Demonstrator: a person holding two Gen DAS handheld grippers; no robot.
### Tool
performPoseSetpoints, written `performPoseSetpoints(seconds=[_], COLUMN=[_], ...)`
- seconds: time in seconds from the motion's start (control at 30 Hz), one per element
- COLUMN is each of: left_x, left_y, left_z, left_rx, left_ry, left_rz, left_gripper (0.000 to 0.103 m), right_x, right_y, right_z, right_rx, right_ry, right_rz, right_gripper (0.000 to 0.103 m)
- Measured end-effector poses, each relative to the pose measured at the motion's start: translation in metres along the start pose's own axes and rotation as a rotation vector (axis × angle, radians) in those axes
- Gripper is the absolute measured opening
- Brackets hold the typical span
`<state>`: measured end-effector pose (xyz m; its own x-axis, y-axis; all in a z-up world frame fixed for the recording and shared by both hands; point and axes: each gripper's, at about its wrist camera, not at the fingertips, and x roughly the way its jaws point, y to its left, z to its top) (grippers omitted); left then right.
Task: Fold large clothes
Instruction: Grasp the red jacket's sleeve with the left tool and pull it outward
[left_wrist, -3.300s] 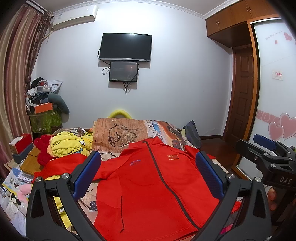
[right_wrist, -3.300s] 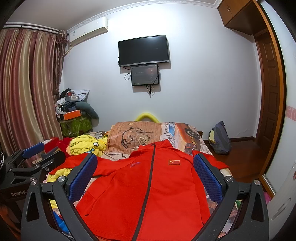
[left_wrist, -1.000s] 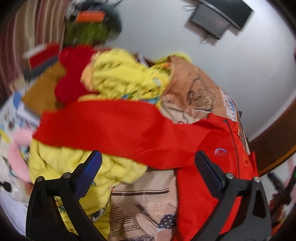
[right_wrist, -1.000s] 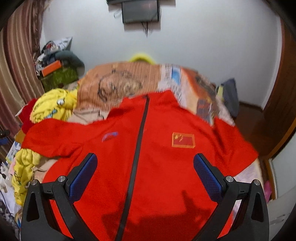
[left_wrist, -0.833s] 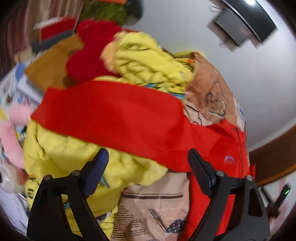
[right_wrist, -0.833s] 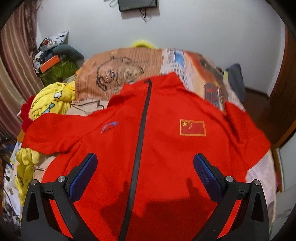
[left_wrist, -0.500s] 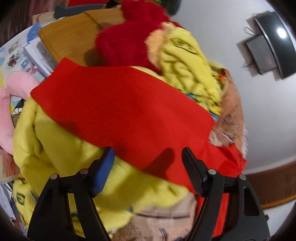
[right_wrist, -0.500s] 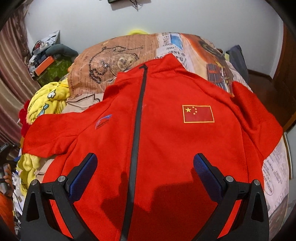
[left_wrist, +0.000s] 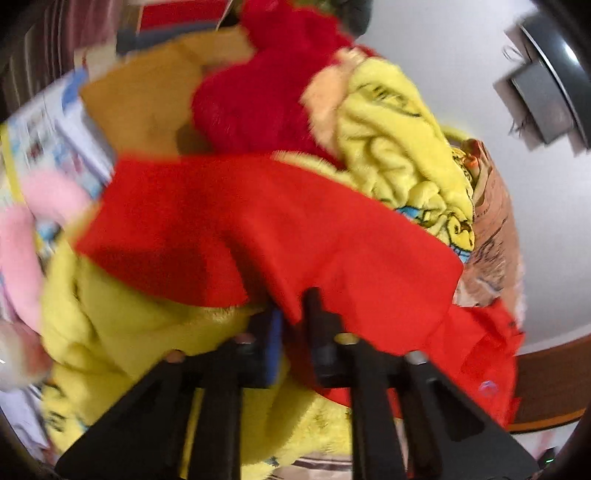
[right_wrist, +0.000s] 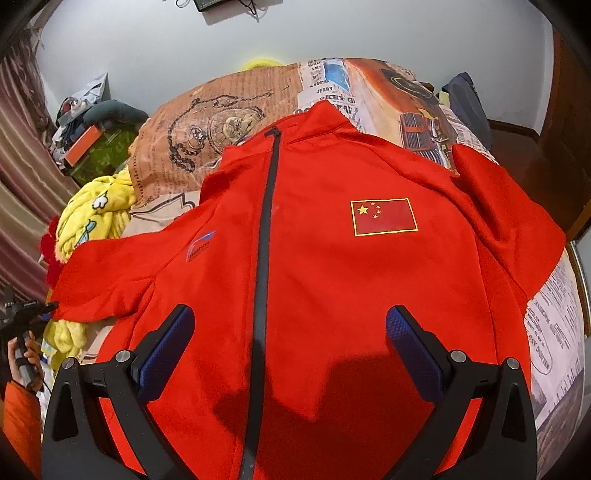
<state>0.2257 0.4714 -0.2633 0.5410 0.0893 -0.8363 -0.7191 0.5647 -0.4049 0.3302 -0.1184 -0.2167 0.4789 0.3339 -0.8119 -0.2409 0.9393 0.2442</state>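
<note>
Red jacket sleeve (left_wrist: 258, 221) apparently pinched in just-closed left claw (left_wrist: 293, 321), right claw (right_wrist: 290, 328) open above jacket

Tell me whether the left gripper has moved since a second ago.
Yes. The left gripper has dropped onto the red sleeve, nearer the yellow blanket; its jaws just closed on the sleeve.

Bed cover (right_wrist: 229, 122) is a brown newspaper-style print with a pocket-watch and chain graphic, vintage car print (right_wrist: 417, 110) toward the right. Yellow fleece blanket (left_wrist: 399, 147) is bunched at the bed's left side, with a red plush item (left_wrist: 258, 96) touching it and something pink (left_wrist: 22, 251) at the left edge, too blurred to identify. White wall behind carries a dark screen (left_wrist: 543, 96); striped curtain (right_wrist: 18, 177) on the left, cluttered pile with an orange box (right_wrist: 83, 144) in the corner, dark bag (right_wrist: 467, 99) on the floor by the wooden door (right_wrist: 569, 110).
</note>
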Motion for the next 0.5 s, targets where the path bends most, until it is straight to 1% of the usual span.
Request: performPoseSetpoints(seconds=[0.1,0.17,0.23,0.33,0.37,0.4,0.5], left_x=[-0.023,-0.044,-0.065,-0.091,-0.101,-0.106,-0.124], left_y=[-0.029,-0.056,-0.087,-0.132,-0.153,-0.166,-0.224], left_z=[0.003,0.003,0.002,-0.002,-0.006,-0.008,-0.025], left_rx=[0.122,0.211,0.297,0.396,0.439,0.463,0.569], left_ry=[-0.078,-0.144,-0.207,-0.275,-0.302,-0.316,-0.361], left_rz=[0.069,0.089,0.092,0.063,0.044,0.032,-0.033], left_gripper=[0.005,0.004,0.004,0.004,0.004,0.004,0.004], right_x=[-0.004,-0.008,-0.013,-0.021,-0.024,-0.026,-0.033], right_y=[0.001,0.002,0.001,-0.002,-0.002,-0.004,-0.009], right_z=[-0.001,-0.001,0.000,0.004,0.005,0.006,0.010], right_rx=[-0.007,-0.015,-0.021,-0.023,-0.021,-0.020,-0.022], right_ry=[-0.005,-0.013,-0.028,-0.047,-0.054,-0.062,-0.083], right_rz=[0.003,-0.001,-0.004,-0.002,-0.001,0.001,0.001], right_gripper=[0.103,0.103,0.103,0.103,0.103,0.103,0.103])
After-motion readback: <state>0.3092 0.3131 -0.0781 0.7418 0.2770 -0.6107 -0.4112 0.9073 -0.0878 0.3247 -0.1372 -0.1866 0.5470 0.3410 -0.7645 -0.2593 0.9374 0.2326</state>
